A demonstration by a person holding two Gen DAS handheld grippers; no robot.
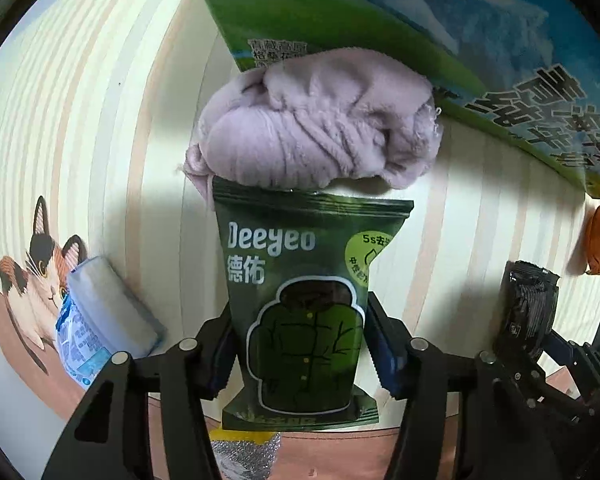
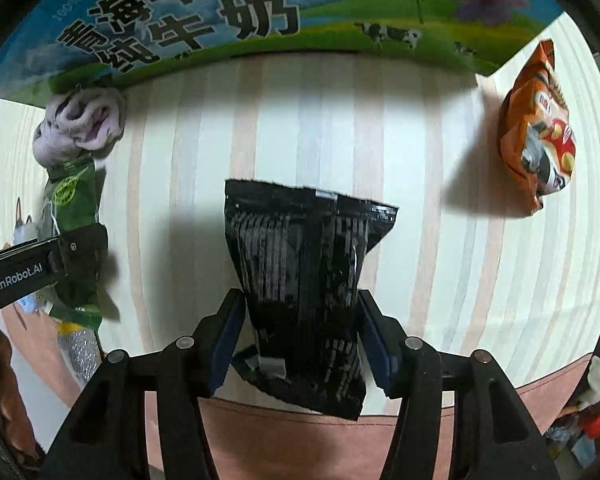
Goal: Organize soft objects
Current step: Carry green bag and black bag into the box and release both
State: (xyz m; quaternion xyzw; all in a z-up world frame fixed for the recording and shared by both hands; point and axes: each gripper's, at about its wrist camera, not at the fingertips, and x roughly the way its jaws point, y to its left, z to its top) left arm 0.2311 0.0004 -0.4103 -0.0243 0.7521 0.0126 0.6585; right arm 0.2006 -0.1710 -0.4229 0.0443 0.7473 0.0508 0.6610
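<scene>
Left tool [image 1: 300, 344] pinches the green pouch [image 1: 304, 304], right tool [image 2: 300, 336] pinches the black pouch [image 2: 304, 280], both probably lifted off the striped surface [image 2: 420, 240] for sorting.

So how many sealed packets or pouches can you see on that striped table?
4, maybe more hidden. A green pouch sits between the left gripper's fingers, a black pouch between the right's, an orange snack bag at far right, and a blue-white packet by the cat picture.

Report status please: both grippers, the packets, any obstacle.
Left gripper shut on green Deeyeo pouch. Right gripper shut on black packet. Lilac cloth touches pouch top.
</scene>
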